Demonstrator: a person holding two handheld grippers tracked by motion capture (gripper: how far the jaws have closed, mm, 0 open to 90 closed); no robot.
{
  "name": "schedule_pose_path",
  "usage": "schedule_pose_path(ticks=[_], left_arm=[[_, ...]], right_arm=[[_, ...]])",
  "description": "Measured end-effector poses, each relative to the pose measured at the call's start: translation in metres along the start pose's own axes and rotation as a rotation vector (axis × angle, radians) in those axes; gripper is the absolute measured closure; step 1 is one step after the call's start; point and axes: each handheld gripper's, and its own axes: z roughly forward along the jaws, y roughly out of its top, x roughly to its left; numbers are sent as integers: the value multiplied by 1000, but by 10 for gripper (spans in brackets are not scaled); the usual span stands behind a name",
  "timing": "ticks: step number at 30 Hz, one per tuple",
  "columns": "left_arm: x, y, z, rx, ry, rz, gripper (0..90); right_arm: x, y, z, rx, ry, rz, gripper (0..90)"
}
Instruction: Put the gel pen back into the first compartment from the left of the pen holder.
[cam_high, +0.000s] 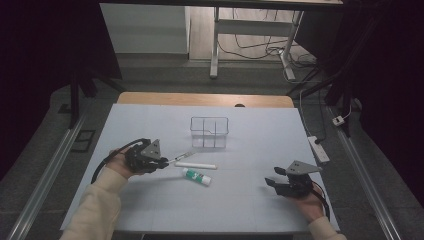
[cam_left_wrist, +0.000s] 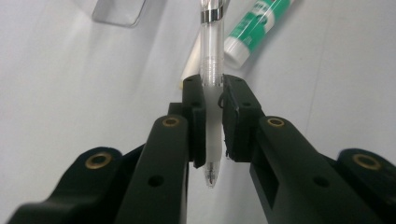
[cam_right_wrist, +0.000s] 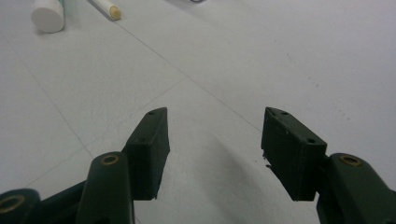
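L gripper (cam_high: 162, 161), forearm in from desk's (cam_high: 150, 210) near-left corner, jaws clamped on clear pen (cam_left_wrist: 211, 70) mid-desk, w/ white stick (cam_high: 196, 165) & glue stick (cam_high: 197, 176) just beside. R gripper (cam_right_wrist: 215, 149) low near near-right edge, jaws apart, nothing between.

Left tool (cam_left_wrist: 212, 100) clamped closed, right tool (cam_right_wrist: 215, 135) gaping.
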Motion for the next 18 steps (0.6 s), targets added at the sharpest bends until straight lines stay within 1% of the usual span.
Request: schedule_pose_path(ticks=[2, 5, 12, 18], left_arm=[[-2, 2, -1, -10, -3, 7, 796], [-3, 4, 0, -22, -7, -2, 797], [-6, 12, 8, -15, -24, 0, 796], [-9, 22, 15, -13, -32, -13, 797]], right_arm=[[0, 0, 0, 0, 0, 0, 412], [0, 0, 0, -2, 0, 0, 412], [2, 1, 1, -2, -1, 1, 413], [2, 1, 2, -6, -1, 1, 413]])
